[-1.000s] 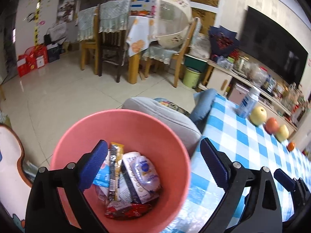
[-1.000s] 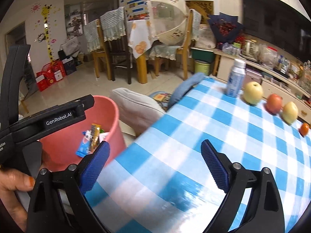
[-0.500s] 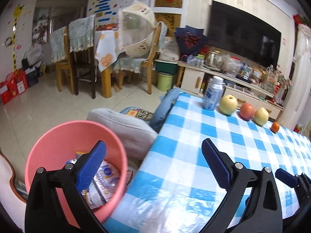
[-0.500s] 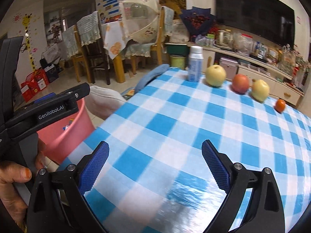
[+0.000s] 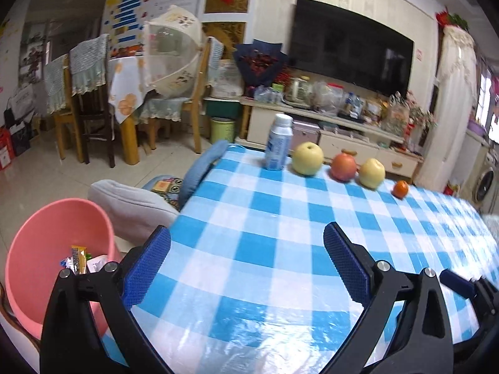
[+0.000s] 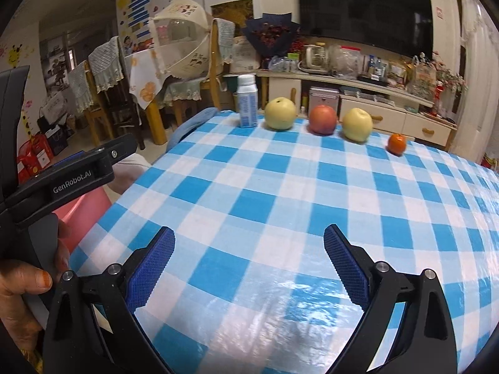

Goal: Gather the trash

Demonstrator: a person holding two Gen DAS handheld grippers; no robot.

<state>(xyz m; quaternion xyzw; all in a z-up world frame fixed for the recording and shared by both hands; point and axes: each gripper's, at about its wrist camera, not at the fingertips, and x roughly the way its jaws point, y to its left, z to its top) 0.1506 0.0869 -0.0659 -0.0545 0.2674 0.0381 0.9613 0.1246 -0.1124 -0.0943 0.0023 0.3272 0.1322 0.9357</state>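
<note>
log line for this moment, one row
left gripper: open, empty | right gripper: open, empty | pink bin: holds wrappers | table: bottle, fruit

Blue-and-white checked tablecloth (image 6: 280,187). Along its far edge, left to right: white bottle (image 6: 247,101), yellow apple (image 6: 280,114), red apple (image 6: 323,119), second yellow apple (image 6: 357,124), small orange (image 6: 396,143). Behind: television (image 5: 349,51), dining chairs (image 5: 90,106).
</note>
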